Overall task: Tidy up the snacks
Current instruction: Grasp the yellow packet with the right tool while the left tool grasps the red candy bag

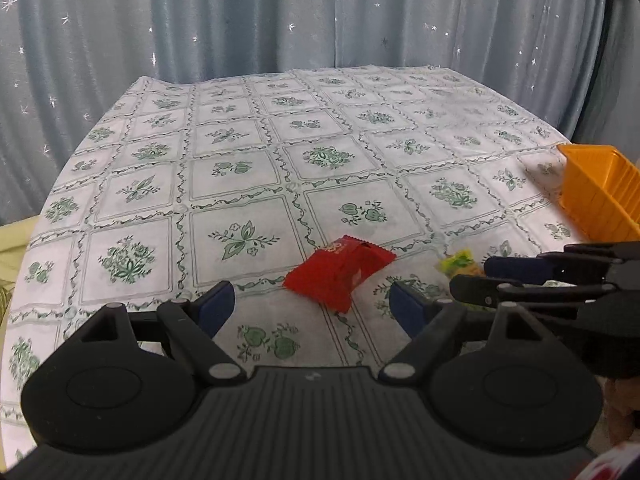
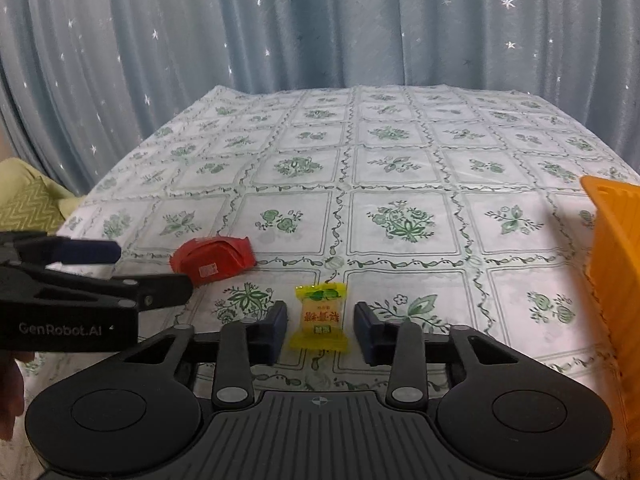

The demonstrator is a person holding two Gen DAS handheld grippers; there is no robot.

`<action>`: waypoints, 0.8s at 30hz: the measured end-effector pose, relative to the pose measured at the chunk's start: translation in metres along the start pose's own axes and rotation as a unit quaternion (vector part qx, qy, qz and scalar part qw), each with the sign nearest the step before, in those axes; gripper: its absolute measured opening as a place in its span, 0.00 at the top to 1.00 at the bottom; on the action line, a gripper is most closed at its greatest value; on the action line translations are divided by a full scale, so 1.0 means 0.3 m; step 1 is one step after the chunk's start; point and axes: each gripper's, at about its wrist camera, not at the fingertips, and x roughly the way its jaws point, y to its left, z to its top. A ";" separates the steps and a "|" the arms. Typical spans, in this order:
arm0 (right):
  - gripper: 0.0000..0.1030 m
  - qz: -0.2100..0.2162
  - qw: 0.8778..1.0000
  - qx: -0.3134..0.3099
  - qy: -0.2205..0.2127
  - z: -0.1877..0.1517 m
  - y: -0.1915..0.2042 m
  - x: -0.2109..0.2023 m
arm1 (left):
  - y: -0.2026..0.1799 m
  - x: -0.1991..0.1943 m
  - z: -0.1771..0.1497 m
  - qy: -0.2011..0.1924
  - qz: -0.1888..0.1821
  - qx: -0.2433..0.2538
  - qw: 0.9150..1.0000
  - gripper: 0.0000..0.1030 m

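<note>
A red snack packet (image 1: pixel 340 270) lies on the patterned tablecloth just ahead of my open left gripper (image 1: pixel 310 306); it also shows in the right wrist view (image 2: pixel 212 258). A small yellow snack packet (image 2: pixel 320 316) lies flat between the open fingers of my right gripper (image 2: pixel 321 330), not clamped. In the left wrist view the yellow packet (image 1: pixel 460 262) shows partly behind the right gripper's fingers (image 1: pixel 516 266). An orange basket (image 1: pixel 600 192) stands at the right; its wall also shows in the right wrist view (image 2: pixel 616 248).
The table (image 2: pixel 400 152) has a white cloth with green floral squares. A blue-grey curtain (image 2: pixel 320 20) hangs behind it. A yellow-green cushion (image 2: pixel 28 196) lies off the table's left edge. The left gripper's body (image 2: pixel 80 296) reaches in from the left.
</note>
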 end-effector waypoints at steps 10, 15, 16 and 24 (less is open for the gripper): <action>0.79 -0.011 1.000 -0.003 -0.012 -0.015 -0.020 -0.016 | -0.001 0.093 0.030 -0.003 -0.016 0.033 0.999 0.28; 0.79 -0.010 1.000 0.009 -0.014 -0.029 -0.042 -0.050 | -0.024 0.136 0.050 0.004 -0.022 0.060 0.998 0.38; 0.79 -0.010 1.000 0.010 -0.013 -0.031 -0.045 -0.055 | -0.029 0.144 0.053 0.007 -0.026 0.063 0.998 0.42; 0.79 -0.010 1.000 0.023 -0.010 -0.039 -0.058 -0.081 | -0.052 0.144 0.056 0.019 -0.042 0.040 0.998 0.71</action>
